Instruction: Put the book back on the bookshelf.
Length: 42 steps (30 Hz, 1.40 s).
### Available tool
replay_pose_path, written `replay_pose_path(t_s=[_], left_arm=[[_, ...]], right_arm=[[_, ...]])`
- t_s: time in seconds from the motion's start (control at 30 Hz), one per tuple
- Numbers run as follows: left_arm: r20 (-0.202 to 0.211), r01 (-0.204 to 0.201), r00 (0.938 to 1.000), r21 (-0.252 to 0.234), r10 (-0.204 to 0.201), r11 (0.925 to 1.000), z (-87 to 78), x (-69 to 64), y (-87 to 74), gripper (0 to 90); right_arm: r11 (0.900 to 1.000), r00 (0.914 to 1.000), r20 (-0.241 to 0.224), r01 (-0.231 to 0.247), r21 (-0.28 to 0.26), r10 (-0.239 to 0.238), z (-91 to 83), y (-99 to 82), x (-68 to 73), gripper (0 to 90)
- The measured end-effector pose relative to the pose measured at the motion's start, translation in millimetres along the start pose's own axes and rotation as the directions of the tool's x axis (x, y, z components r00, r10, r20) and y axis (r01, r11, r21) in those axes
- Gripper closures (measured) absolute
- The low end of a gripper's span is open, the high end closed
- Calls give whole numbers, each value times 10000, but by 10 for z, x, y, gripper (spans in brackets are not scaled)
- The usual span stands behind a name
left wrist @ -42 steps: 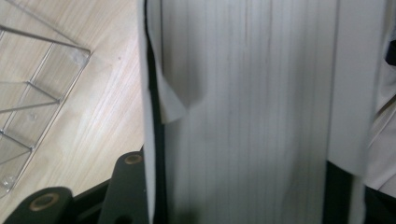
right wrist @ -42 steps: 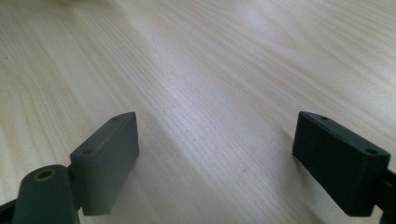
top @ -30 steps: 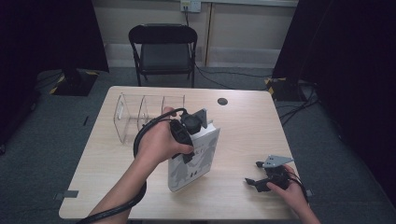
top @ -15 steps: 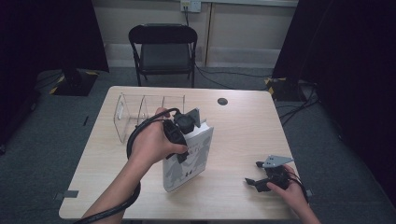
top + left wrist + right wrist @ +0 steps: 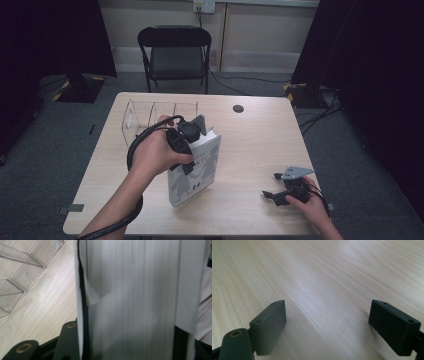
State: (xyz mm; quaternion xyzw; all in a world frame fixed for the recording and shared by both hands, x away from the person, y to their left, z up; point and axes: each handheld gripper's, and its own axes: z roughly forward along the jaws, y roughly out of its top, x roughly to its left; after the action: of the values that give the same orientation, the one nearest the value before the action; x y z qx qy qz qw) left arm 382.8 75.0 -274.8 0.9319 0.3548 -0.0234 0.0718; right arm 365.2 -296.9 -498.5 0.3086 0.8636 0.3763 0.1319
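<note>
We see the clear divider rack (image 5: 150, 116) just left of the book (image 5: 197, 172). Our left hand-held gripper (image 5: 186, 150) clamps the book upright on the table (image 5: 260, 135). Right of it, our right hand-held gripper (image 5: 272, 194) rests wide open, empty.

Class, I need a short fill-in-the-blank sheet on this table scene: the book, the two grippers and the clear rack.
1. The left gripper is shut on a white ____.
2. The right gripper has its jaws ____ over bare wood.
3. The clear divider rack stands on the ____.
4. Behind the table stands a black folding ____.

Missing words: book; open; table; chair.
</note>
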Motion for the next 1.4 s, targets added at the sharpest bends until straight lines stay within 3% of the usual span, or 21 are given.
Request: replay_pose_path(t_s=[0.47,0.57,0.97,1.4], left_arm=[[-161,197,9997,-53,-197,9998,-51,76,-125,531],[-165,455,9988,-88,-457,9989,-64,111,-174,531],[-188,864,9961,-167,-867,9961,-77,196,-267,530],[-275,1135,9931,-89,-1137,9935,-105,274,-351,530]], right_arm=[[10000,10000,1,2,-3,-2,0,0,0,140],[10000,10000,-8,-7,0,7,0,0,0,140],[10000,10000,13,1,-12,-1,1,0,1,140],[10000,10000,18,-3,-14,3,1,0,1,140]])
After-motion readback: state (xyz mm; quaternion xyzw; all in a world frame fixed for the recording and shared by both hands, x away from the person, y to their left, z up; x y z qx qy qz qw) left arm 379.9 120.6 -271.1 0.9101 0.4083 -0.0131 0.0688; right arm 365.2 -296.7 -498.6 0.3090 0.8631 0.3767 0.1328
